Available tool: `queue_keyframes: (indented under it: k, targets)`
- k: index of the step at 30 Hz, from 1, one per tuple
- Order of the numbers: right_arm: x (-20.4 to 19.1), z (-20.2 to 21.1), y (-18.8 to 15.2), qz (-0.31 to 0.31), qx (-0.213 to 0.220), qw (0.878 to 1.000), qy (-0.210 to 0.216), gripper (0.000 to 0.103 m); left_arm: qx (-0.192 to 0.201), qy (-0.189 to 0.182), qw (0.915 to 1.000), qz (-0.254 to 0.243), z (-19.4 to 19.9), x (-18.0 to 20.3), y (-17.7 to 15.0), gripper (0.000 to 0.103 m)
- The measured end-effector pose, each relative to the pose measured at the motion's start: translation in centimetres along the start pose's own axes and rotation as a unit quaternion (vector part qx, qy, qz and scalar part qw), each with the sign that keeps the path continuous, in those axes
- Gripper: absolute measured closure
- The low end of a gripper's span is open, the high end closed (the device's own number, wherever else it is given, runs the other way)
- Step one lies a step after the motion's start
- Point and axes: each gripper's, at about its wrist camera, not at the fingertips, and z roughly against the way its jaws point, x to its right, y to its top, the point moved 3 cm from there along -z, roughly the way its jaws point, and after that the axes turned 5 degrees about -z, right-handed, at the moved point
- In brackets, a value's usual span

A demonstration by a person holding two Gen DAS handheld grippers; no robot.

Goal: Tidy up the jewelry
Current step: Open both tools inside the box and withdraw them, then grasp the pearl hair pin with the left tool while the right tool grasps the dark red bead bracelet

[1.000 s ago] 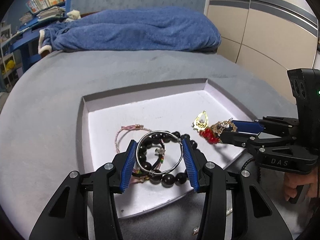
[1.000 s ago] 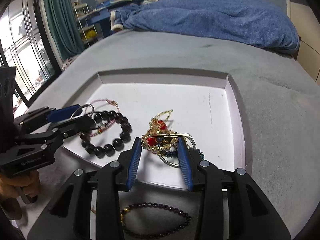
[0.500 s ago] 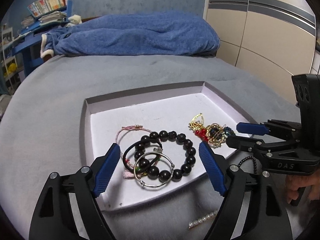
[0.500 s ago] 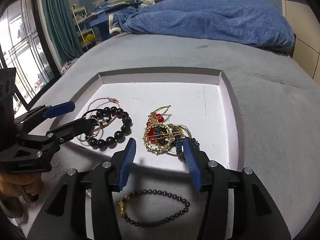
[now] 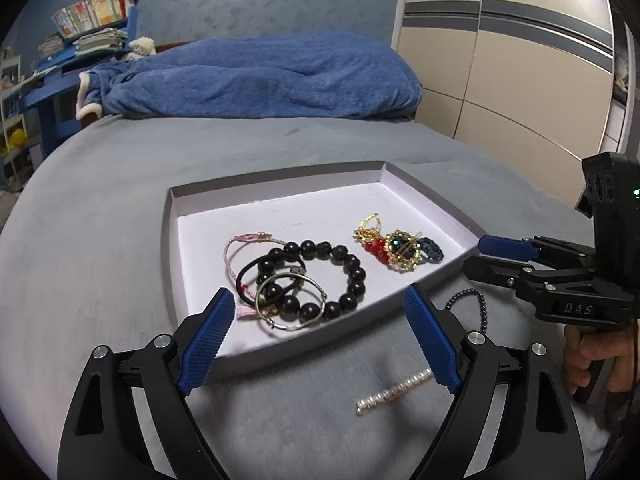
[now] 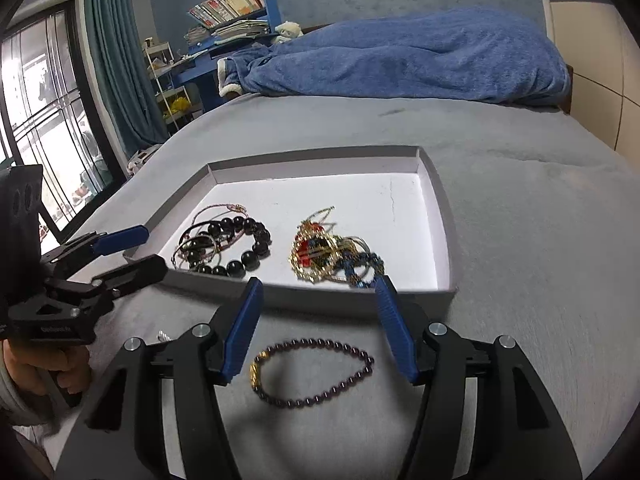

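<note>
change: both grippers backed out of the tray since 1 s ago, jewelry released
left view: left gripper (image 5: 318, 340) wide open, empty; black bead bracelet (image 5: 320, 280) centre frame in tray (image 5: 432, 204); pearl clip (image 5: 394, 392) lower centre on bedspread (image 5: 100, 240)
right view: right gripper (image 6: 320, 328) open, empty; purple bead bracelet (image 6: 312, 372) lower centre, outside tray; gold-red ornament pile (image 6: 328, 256) mid-frame inside

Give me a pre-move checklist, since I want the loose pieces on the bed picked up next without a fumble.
1. Left gripper open and holding nothing: ok.
2. Right gripper open and holding nothing: ok.
3. Purple bead bracelet lies unobstructed on the bedspread below the right gripper: ok.
4. Pearl hair clip lies outside the tray, near the left gripper: ok.
5. Free floor space left in the tray: ok.
6. Gold and blue pieces untangled: cannot tell.
</note>
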Motion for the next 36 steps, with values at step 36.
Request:
queue_keyframes:
  k: [36]
  targets:
    - [1.1, -1.2, -3.9, -0.003, -0.082, 0.995, -0.063, 0.039, -0.123, -0.045, 0.9845, -0.118, -2.2, 5.4, -4.2, 0.027]
